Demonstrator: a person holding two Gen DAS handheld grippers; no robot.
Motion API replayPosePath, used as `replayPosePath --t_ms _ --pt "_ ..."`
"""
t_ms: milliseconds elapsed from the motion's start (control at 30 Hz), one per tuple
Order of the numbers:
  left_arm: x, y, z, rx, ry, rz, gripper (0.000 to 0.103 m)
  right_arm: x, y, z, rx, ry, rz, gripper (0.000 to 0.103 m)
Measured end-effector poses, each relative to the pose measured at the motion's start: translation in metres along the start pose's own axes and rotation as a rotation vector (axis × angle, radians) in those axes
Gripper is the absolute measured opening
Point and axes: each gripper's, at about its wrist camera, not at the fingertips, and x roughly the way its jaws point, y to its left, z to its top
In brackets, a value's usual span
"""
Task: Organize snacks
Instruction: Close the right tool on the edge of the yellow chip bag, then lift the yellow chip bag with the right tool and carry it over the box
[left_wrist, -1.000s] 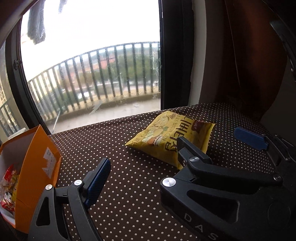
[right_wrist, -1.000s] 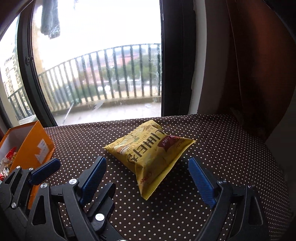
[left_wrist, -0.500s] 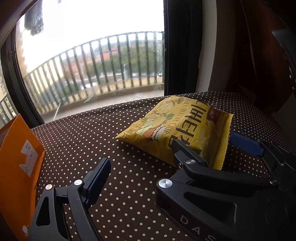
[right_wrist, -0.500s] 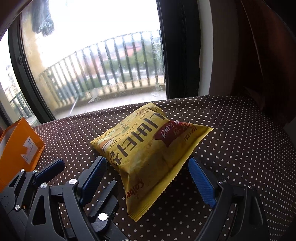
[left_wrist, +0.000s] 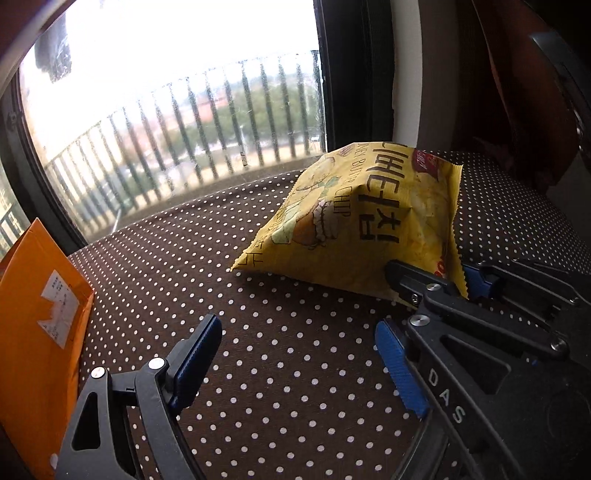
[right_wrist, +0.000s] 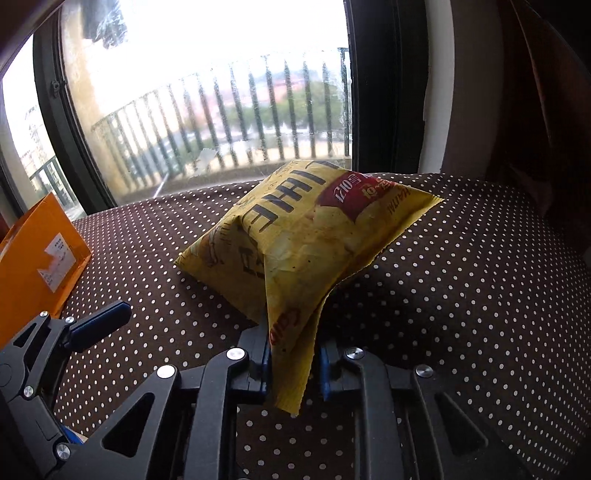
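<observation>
Chip bag (right_wrist: 295, 243) lies on the dotted tablecloth (right_wrist: 461, 295), its near end up between the right gripper (right_wrist: 291, 363) fingers. Left gripper (left_wrist: 295, 354) sits left of that one, over bare cloth. Cardboard box (left_wrist: 37, 332) at far left. Window (right_wrist: 221, 110) behind the table.

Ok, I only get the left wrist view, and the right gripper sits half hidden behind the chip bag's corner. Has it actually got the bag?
Observer: Yes. In the right wrist view the right gripper is shut on the yellow chip bag, with a blue pad on each side of its near edge.
Operator: Is it only nipping the very tip?
Observer: No. A flap of the bag's edge hangs past the pads toward the camera, so the pinch sits a little way in.
</observation>
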Motion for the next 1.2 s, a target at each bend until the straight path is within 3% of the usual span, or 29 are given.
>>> replayPosePath --t_ms 133,333,567,933,1200 --pt "-0.01 0.016 -0.014 -0.025 0.011 -0.014 0.087 -0.015 0.006 -0.011 -0.005 0.006 0.029 0.018" --pt "-0.028 0.027 -0.042 0.036 0.02 -0.033 0.088 -0.032 0.027 -0.032 -0.077 0.026 0.098 0.018" --pt "-0.058 0.038 -0.065 -0.009 0.032 -0.05 0.089 -0.05 0.057 -0.047 -0.138 0.032 0.159 0.017" --pt "-0.118 0.051 -0.084 -0.09 -0.051 -0.033 0.089 -0.091 0.101 -0.048 -0.164 -0.053 0.187 0.016" --pt "-0.174 0.045 -0.097 -0.11 -0.101 -0.007 0.089 -0.132 0.107 -0.042 -0.152 -0.119 0.178 0.016"
